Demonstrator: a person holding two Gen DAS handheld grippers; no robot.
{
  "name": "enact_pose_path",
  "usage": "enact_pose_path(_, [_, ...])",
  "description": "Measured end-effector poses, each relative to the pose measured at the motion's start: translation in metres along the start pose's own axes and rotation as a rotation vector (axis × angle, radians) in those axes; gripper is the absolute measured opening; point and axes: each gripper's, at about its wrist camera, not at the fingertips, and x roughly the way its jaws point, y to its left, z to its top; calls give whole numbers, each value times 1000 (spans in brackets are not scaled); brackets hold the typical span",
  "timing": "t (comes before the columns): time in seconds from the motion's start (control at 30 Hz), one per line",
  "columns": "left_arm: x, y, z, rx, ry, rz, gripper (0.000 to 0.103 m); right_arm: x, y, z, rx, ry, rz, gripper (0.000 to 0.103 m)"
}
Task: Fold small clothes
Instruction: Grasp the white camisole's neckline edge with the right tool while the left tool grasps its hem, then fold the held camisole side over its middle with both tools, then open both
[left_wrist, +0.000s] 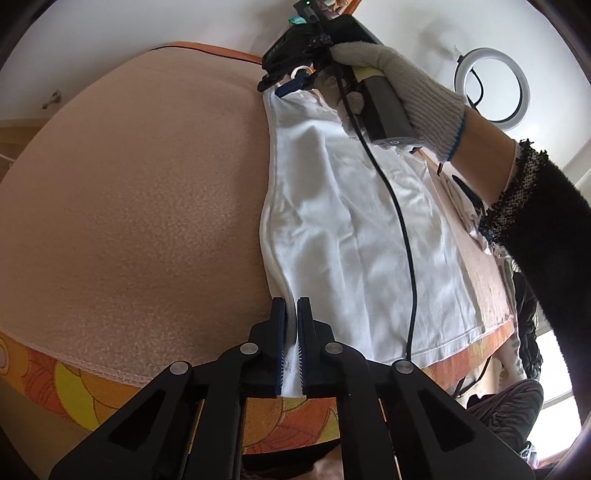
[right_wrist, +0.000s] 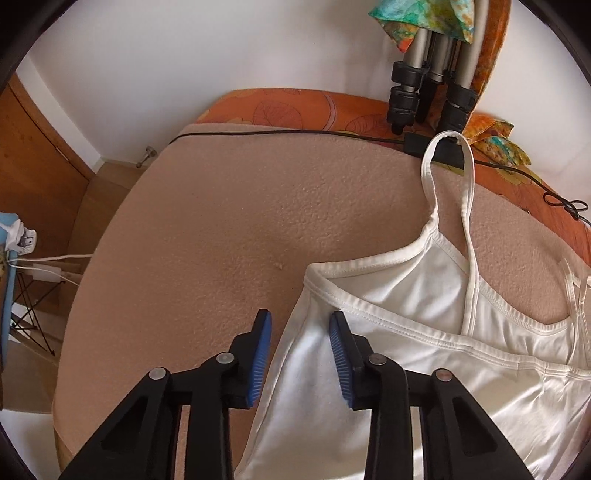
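A: What does the left wrist camera give you that the other one lacks?

B: The whole length of the white top (left_wrist: 354, 229), lying along the right part of the pink blanket (left_wrist: 140, 206) and reaching its near edge. It also shows the right gripper (left_wrist: 291, 83) at the far end of the top, held by a gloved hand (left_wrist: 399, 85), with a black cable (left_wrist: 399, 229) trailing over the cloth and a ring light (left_wrist: 493, 88) by the wall.

A: And the right wrist camera?

B: The far end up close: the top's neckline and thin straps (right_wrist: 469, 206), one strap looping toward the blanket's far edge, where a tripod (right_wrist: 428, 92) and a black cable (right_wrist: 295, 132) sit on the orange flowered cover (right_wrist: 295, 107).

A: How do the left gripper's jaws stand?

B: The left gripper (left_wrist: 291, 347) has its blue pads nearly together, pinching the hem of the top at the blanket's near edge.

A: The right gripper?

B: The right gripper (right_wrist: 300, 356) is spread wide. A folded edge of the top lies between the pads; the right pad touches the cloth, and the left pad is clear of it, over the blanket.
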Motion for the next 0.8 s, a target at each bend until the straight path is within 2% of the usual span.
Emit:
enact_pose_path(0.03, [-1, 1, 1, -7, -7, -10, 3, 3, 3, 1, -14, 1, -30, 18])
enact_pose_path(0.1, [-5, 1, 3, -17, -30, -27, 2, 2, 5, 2, -21, -15, -56, 1])
enact_pose_path(0.2, [-11, 0, 4, -21, -59, -44, 2, -3, -8, 5, 44, -36, 32, 0])
enact_pose_path(0.3, [-9, -8, 4, 4, -59, -48, 2, -15, -16, 9, 72, -71, 72, 0])
enact_pose_path(0.53, [-10, -30, 10, 86, -68, -65, 2, -31, -21, 8, 48, -97, 79, 0])
enact_pose_path(0.8, [-7, -68, 13, 181, -57, -127, 2, -72, -58, -8, 66, -152, 90, 0])
